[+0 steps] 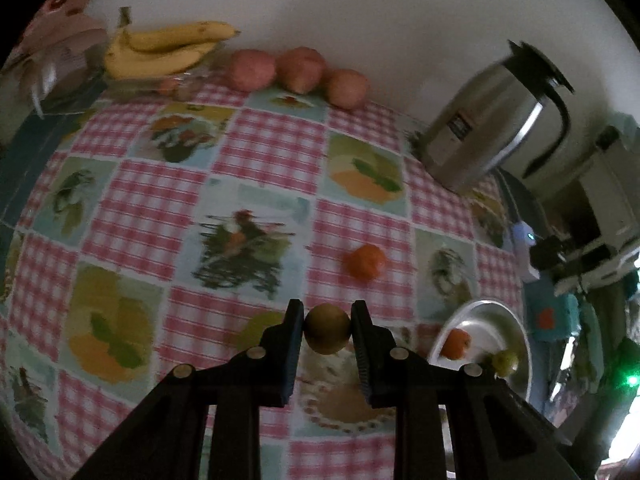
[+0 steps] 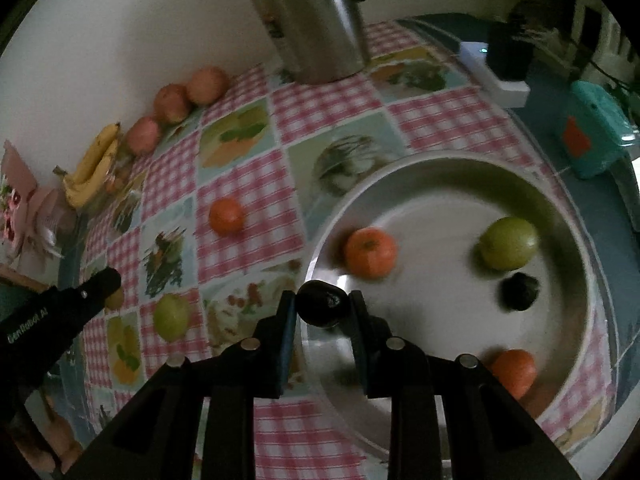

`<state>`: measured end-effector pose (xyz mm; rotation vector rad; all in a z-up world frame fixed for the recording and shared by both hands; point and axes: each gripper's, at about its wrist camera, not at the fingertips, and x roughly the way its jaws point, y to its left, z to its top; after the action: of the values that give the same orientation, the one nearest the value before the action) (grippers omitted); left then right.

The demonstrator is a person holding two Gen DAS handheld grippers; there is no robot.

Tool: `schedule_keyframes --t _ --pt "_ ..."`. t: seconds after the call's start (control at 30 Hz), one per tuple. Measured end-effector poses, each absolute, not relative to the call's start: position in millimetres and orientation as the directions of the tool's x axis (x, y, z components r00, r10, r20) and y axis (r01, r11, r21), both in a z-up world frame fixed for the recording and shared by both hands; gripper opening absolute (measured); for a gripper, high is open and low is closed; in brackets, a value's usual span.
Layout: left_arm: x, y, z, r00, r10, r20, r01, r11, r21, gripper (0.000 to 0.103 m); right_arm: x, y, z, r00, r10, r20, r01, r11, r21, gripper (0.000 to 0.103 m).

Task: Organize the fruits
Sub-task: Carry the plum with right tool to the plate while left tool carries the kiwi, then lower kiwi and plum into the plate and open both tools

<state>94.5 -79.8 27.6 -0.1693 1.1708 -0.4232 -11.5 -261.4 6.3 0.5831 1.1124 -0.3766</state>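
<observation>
Gleaming round metal tray (image 2: 576, 248), checked cloth (image 2: 248, 184)

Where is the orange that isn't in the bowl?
In the right wrist view the lone orange sits on the checked tablecloth, left of the metal bowl and apart from it.

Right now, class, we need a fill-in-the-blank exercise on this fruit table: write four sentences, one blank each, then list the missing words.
1. The left tool is shut on a small ____ fruit.
2. The right tool holds a dark fruit over the rim of the metal ____.
3. The bananas lie beside ____ red apples along the wall.
4. One orange lies loose on the checked ____.

Missing words: green; bowl; three; tablecloth
</observation>
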Motion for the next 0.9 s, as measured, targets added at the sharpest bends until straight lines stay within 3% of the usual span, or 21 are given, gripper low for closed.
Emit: schedule_keyframes --t 0.9 --pt "12.2 -215.9 23.7 0.172 -0.435 -0.884 0.547 0.788 -0.281 0.026 -77.6 -345.0 15.1 0.414 -0.073 -0.907 0.719 0.637 0.277 0.027"
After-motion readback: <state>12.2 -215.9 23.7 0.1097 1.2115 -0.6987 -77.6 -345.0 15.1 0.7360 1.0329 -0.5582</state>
